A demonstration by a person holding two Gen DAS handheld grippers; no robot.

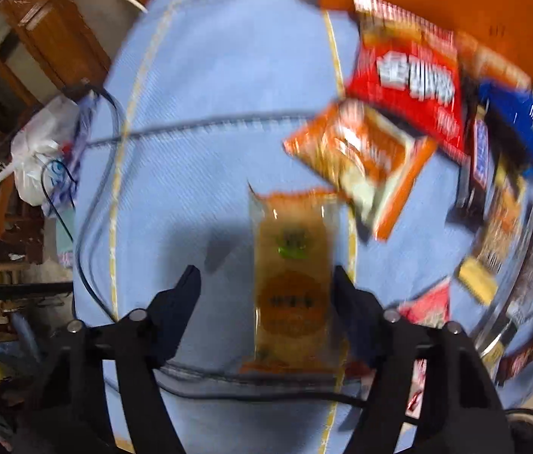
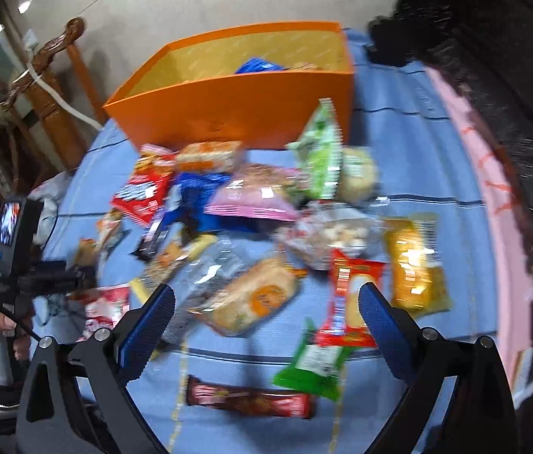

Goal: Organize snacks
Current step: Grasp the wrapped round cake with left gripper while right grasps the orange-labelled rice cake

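Several snack packets lie in a heap (image 2: 251,212) on the blue cloth in front of an orange box (image 2: 243,87). The box holds a blue packet (image 2: 258,65). My left gripper (image 1: 266,283) is open around an orange-brown clear-wrapped cake packet (image 1: 292,280) that lies flat on the cloth between its fingers. My right gripper (image 2: 266,302) is open and empty above a similar bread packet (image 2: 255,299) and a red-and-yellow packet (image 2: 349,302). Both views are blurred by motion. The left gripper also shows at the left edge of the right wrist view (image 2: 20,257).
A red packet (image 1: 410,75) and an orange packet (image 1: 361,151) lie just beyond the left gripper. A dark red bar (image 2: 247,401) and a green packet (image 2: 315,367) lie near the right gripper. Wooden furniture (image 1: 47,38) and a white plastic bag (image 1: 39,151) stand left of the table.
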